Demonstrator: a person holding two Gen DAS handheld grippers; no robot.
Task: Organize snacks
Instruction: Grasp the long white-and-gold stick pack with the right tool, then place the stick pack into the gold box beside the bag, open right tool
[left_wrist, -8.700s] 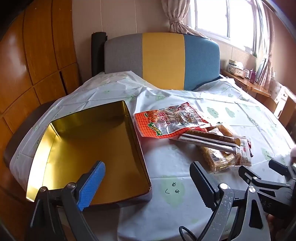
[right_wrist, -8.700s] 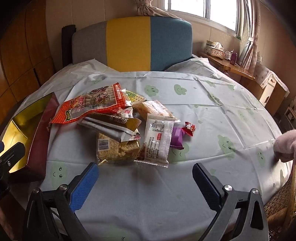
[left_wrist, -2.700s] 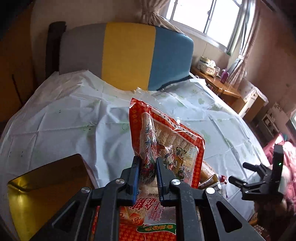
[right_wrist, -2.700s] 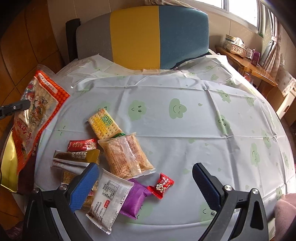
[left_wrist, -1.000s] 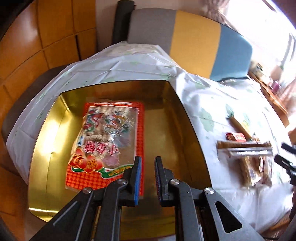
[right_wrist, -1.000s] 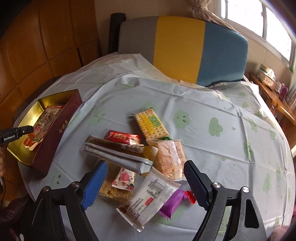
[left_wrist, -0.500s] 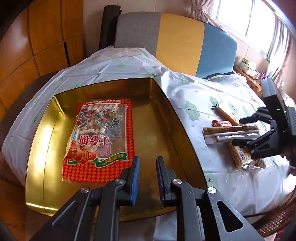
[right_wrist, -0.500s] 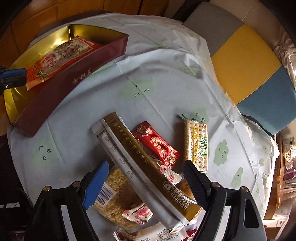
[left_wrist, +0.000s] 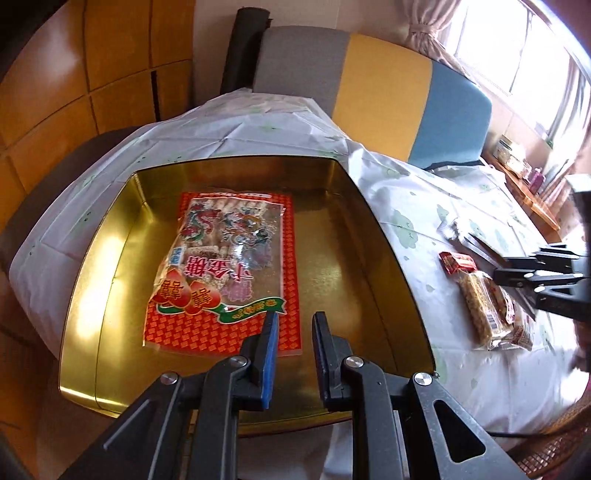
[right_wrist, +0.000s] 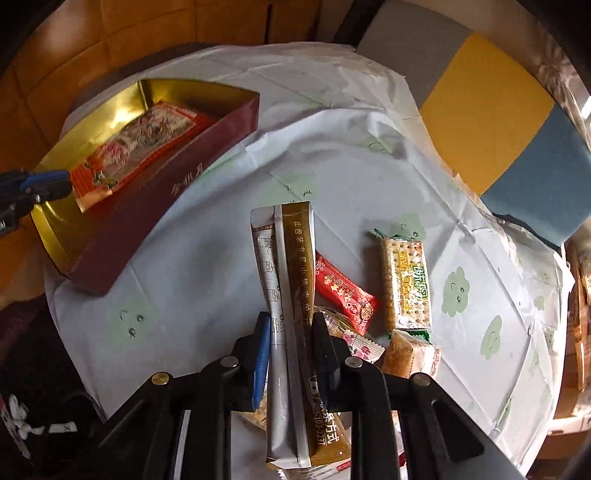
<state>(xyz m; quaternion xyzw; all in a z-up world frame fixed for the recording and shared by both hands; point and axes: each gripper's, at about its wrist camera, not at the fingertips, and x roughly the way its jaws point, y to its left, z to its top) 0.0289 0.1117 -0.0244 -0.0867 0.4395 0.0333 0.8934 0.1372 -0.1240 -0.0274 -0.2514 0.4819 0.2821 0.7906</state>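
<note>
Step in hand: we are picking the next snack from the pile; the right tongs (right_wrist: 288, 354) have just been closing and now pinch the gold-and-silver stick packs (right_wrist: 290, 295) across their middle, two long sachets taken together.
Where the snacks are: the big red snack bag (left_wrist: 225, 269) already lies flat in the gold tin (left_wrist: 388, 258) at the counter's left edge. The red candy (right_wrist: 345, 291), the cracker pack (right_wrist: 404, 284) and the other wrapped pieces lie loose on the cloud-print cloth (right_wrist: 207, 266), just beside the held sachets.
Left tongs: the left tongs (left_wrist: 293, 354) hover over the tin's near side, jaws nearly together with a narrow gap and nothing between them.
Hand pose: both tools tilt steeply downward; the right one looks down along the sachets, which point roughly toward the tin.
Next move: we judge it calls for lifting the sachets clear of the pile, carrying them left over the tin's maroon wall (right_wrist: 162, 206) and laying them beside the red bag.
Risk: the slippery sachets may slide apart in the grip.
</note>
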